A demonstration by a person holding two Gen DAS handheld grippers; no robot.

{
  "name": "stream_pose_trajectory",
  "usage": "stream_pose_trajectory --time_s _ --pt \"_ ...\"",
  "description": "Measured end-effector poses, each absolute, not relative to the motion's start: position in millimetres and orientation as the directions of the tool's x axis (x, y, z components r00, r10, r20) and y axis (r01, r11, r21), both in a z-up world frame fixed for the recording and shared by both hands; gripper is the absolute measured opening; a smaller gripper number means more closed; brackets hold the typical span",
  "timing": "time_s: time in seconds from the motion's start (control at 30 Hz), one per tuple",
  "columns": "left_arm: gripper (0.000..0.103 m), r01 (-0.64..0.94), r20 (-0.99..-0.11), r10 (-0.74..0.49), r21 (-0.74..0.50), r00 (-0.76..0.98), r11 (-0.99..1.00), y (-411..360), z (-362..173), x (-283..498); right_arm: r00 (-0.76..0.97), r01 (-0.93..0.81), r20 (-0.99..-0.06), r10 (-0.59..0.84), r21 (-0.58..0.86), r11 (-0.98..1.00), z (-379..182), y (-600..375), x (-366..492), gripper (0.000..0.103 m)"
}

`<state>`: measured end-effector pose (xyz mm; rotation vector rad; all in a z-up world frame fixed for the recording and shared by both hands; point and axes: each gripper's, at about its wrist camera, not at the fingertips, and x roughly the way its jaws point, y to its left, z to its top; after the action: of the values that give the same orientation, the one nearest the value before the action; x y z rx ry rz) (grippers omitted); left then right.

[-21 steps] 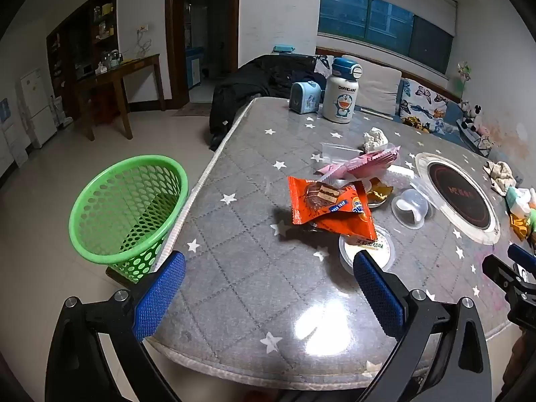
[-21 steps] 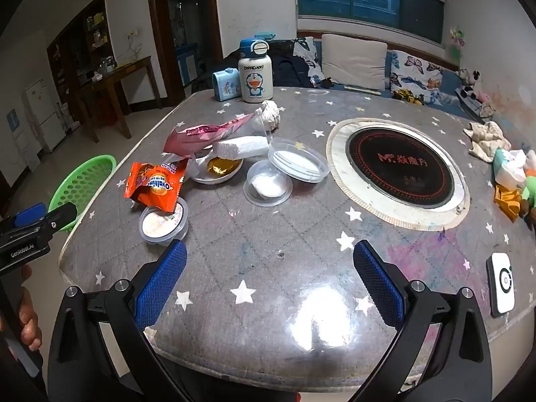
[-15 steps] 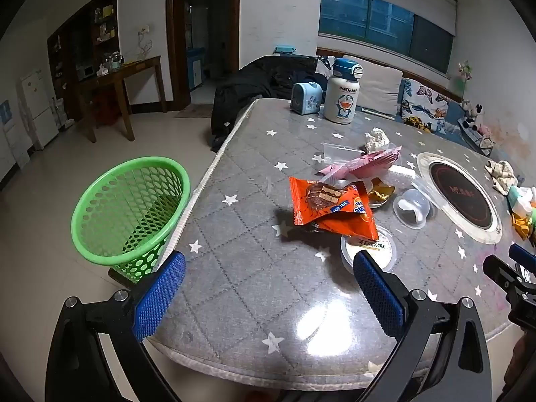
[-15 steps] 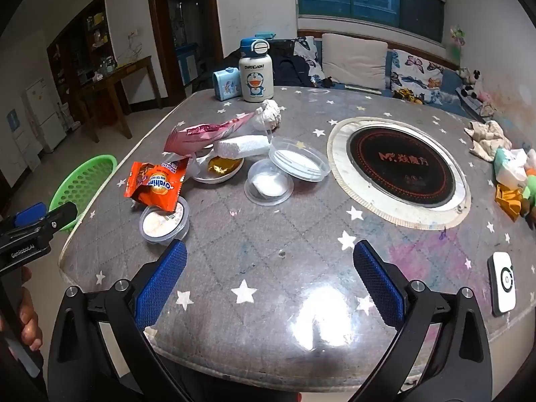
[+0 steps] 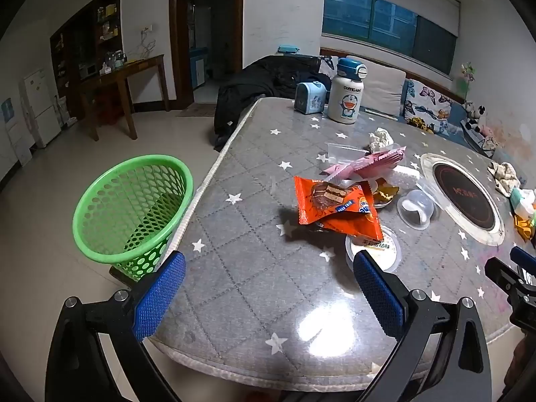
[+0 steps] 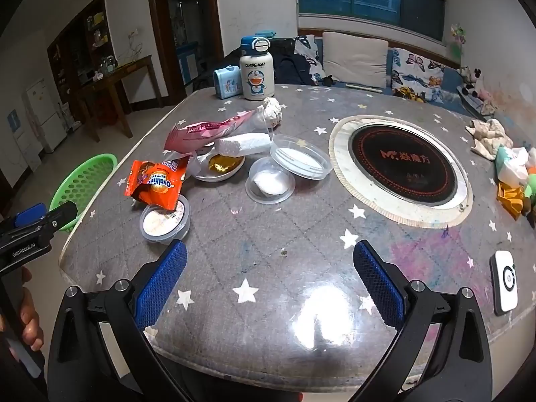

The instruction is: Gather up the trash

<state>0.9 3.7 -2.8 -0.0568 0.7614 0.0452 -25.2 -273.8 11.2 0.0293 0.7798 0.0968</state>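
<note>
An orange snack wrapper lies on the grey starred table, partly over a small lidded cup. Behind it are a pink wrapper, a white foam block, a dish with gold foil, clear plastic cups and a crumpled tissue. A green mesh basket stands on the floor left of the table. My left gripper is open and empty, near the table's front edge. My right gripper is open and empty, over the front edge.
An induction cooker plate is set in the table at right. A Doraemon bottle and a blue box stand at the far end. A white device, cloths and toys lie at the right edge. A wooden side table stands by the wall.
Both views have crept slightly forward toward the table. Nothing was taken hold of or let go.
</note>
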Motion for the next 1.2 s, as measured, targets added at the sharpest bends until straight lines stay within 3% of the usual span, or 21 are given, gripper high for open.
stream_pose_trajectory --time_s 1.2 --pt "0.097 -0.07 -0.68 0.032 -0.028 0.732 0.997 2.2 1.6 2.2 0.707 -0.075 -0.699 0.103 0.071 0.995 8.9 -275.4 -20.8 0.098"
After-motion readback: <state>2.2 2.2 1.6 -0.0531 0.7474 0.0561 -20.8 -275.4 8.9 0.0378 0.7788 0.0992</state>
